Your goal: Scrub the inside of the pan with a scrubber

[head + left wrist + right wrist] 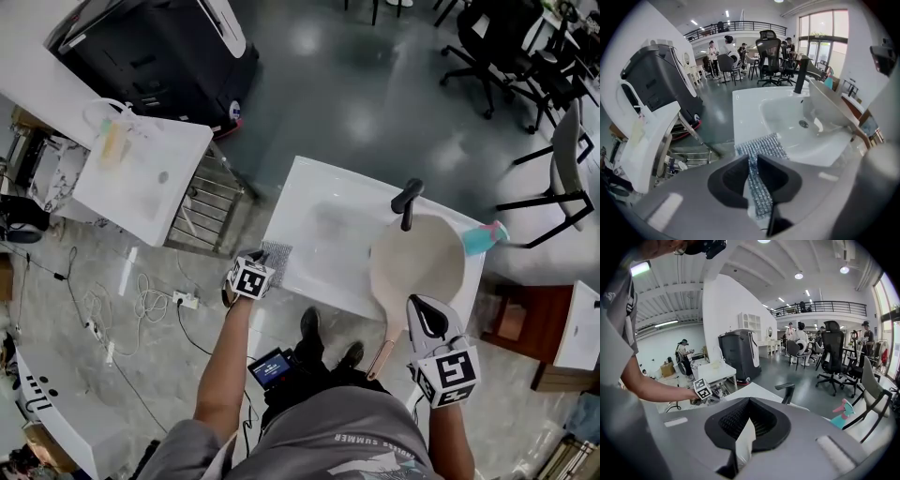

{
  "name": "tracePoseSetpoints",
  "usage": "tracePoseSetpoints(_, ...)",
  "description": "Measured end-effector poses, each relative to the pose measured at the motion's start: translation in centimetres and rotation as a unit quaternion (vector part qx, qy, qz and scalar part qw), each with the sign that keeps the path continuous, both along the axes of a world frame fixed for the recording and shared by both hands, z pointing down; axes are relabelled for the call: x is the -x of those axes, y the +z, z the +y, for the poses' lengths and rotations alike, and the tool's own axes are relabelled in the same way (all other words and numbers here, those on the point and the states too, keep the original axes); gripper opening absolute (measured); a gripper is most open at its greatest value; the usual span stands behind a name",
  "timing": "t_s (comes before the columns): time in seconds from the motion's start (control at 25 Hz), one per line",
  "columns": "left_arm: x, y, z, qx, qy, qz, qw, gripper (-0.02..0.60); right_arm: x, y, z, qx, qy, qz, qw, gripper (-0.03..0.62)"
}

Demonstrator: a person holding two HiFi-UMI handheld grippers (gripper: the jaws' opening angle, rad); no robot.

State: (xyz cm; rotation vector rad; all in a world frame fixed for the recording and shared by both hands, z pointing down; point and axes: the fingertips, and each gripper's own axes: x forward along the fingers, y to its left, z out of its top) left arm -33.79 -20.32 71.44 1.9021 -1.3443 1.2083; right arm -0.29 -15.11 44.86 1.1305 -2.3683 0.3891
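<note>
A beige pan (pixel 417 261) leans tilted over the right side of the white sink (pixel 309 202), its handle (pixel 383 354) pointing back at me. My right gripper (pixel 418 305) is shut on the pan's near rim beside the handle; a cream edge shows between the jaws of the right gripper (pixel 747 427). The silver mesh scrubber (pixel 276 251) lies on the sink's front left corner. My left gripper (pixel 257 257) is at it. In the left gripper view the scrubber (pixel 759 150) runs through the narrow gap of the left gripper (pixel 753 164), whose jaws stand slightly apart.
A black faucet (pixel 407 199) rises at the sink's back edge and a teal spray bottle (pixel 484 238) lies at the right corner. A white cabinet (pixel 141 173) and a black machine (pixel 159 52) stand to the left. Cables (pixel 141 300) lie on the floor; office chairs (pixel 497 47) are behind.
</note>
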Motion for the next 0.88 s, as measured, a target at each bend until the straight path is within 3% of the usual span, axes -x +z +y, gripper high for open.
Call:
tracePoseSetpoints(0.24,0.3,-2.8,-0.3,-0.034,-0.004,0.012,0.9993,0.123,0.1,-1.0,0.9,-0.011,-0.001,0.0,1.0,0.002)
tracePoseSetpoints(0.44,-0.3,-10.4,0.0,-0.126,-0.001,0.004,0.992,0.093,-0.9,-2.7,2.3,-0.03,-0.005,-0.009,1.0,0.002)
tracePoseSetpoints(0.56,-1.5,-17.7,1.1,-0.213,-0.006,0.016,0.9768,0.008,-1.6,-4.1,3.5,-0.046,-0.011,-0.02,0.999,0.002)
tracePoseSetpoints(0.68,-3.5,-25.4,3.5,-0.293,-0.004,0.046,0.955,0.002,-2.3,-5.9,4.9,-0.066,-0.022,-0.039,0.997,0.002)
tracePoseSetpoints(0.88,-6.9,-35.4,10.2,-0.385,-0.002,0.07,0.9202,0.0,-2.9,-10.0,8.0,-0.103,-0.059,-0.078,0.99,0.002)
